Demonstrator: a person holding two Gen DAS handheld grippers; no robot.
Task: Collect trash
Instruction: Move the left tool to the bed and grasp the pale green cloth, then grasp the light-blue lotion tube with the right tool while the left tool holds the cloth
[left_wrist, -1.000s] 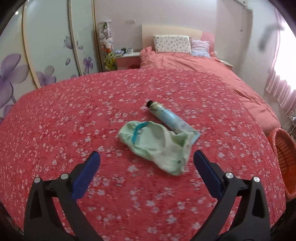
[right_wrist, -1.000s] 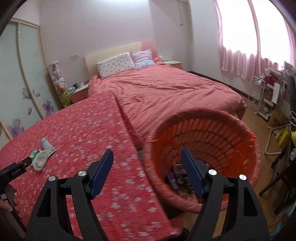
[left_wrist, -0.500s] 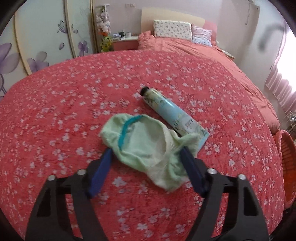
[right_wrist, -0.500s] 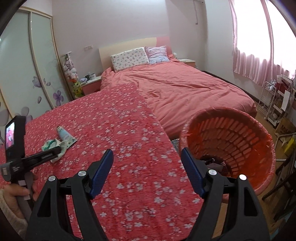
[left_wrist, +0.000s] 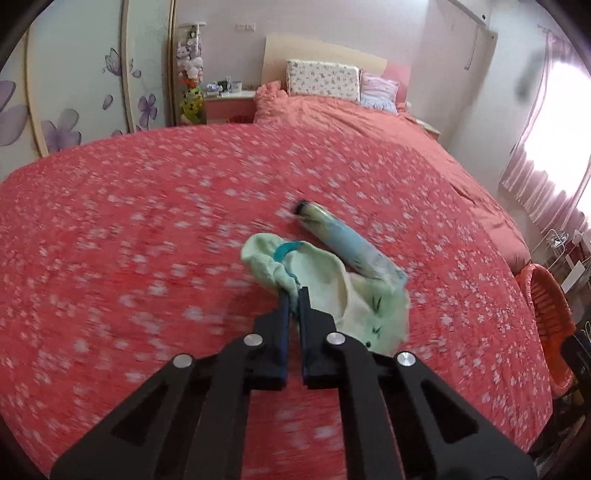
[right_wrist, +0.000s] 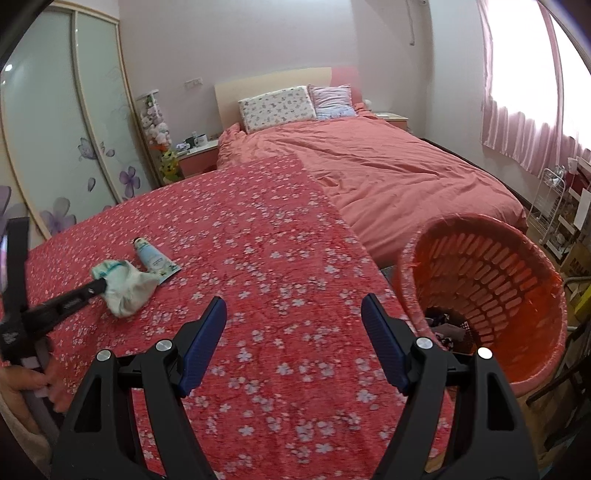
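A crumpled pale green cloth (left_wrist: 332, 280) (right_wrist: 127, 284) lies on the red flowered cover (left_wrist: 147, 221). My left gripper (left_wrist: 294, 295) (right_wrist: 101, 285) is shut on its near folded edge, the fabric bunched between the blue pads. A light blue tube with a black cap (left_wrist: 343, 243) (right_wrist: 153, 258) lies just behind the cloth, its flat end under the cloth's far side. My right gripper (right_wrist: 293, 314) hangs open over the cover's right part with nothing between its fingers. An orange slatted basket (right_wrist: 491, 295) (left_wrist: 546, 314) stands on the floor to the right, with dark scraps at its bottom.
The cover's right edge drops off beside the basket (right_wrist: 369, 251). A bed with a salmon duvet (right_wrist: 388, 173) and pillows lies behind. A wardrobe with flower prints (right_wrist: 55, 147) is on the left, a wire rack (right_wrist: 554, 206) on the far right. A person's hand (right_wrist: 26, 380) holds the left gripper's handle.
My left gripper moved forward to the green cloth and closed on its near edge, bunching it. The right gripper swung left from above the basket to over the cover, still open.
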